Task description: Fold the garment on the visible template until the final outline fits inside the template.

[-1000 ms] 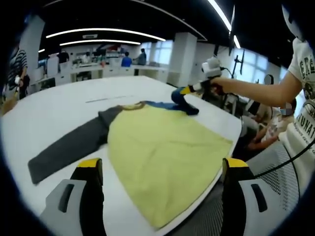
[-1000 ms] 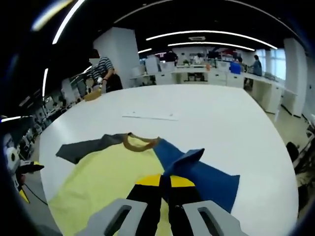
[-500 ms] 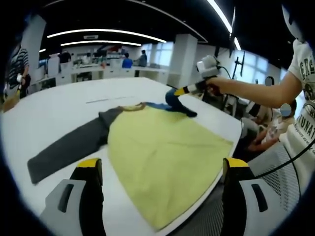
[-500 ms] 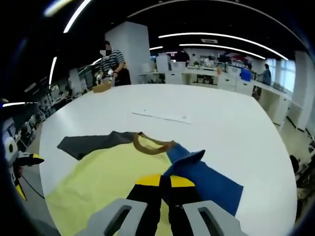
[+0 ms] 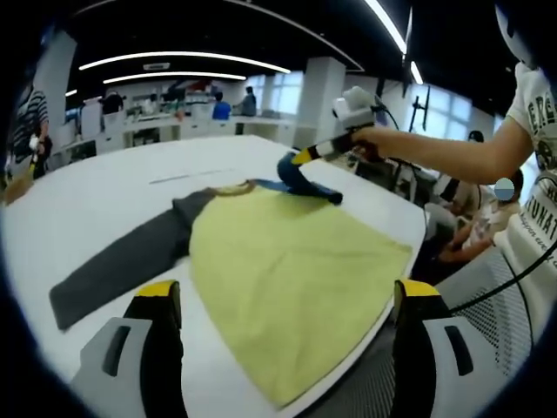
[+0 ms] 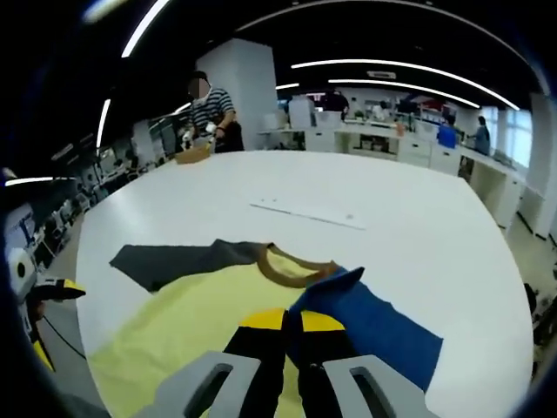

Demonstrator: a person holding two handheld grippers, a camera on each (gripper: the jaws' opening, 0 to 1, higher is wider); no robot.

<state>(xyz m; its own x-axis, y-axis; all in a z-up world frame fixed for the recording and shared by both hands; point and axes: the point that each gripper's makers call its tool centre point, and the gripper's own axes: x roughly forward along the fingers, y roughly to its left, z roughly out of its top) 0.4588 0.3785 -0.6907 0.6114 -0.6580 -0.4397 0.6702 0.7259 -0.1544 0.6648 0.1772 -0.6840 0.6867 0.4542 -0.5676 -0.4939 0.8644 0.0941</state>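
One garment [image 5: 287, 261] is laid flat on a white table [image 5: 96, 192]: yellow body, brown collar [image 6: 291, 272], grey sleeve [image 5: 122, 261] stretched out to the left. The blue sleeve [image 6: 374, 326] is pinched at its cuff by the right gripper [image 6: 291, 324], jaws closed together on the cloth, and is held lifted above the far right shoulder of the garment. The left gripper [image 5: 287, 305] is held near the hem, jaws spread wide, nothing between them. A thin grey strip [image 6: 305, 213] is seen on the table beyond the collar. People are noted at far desks.
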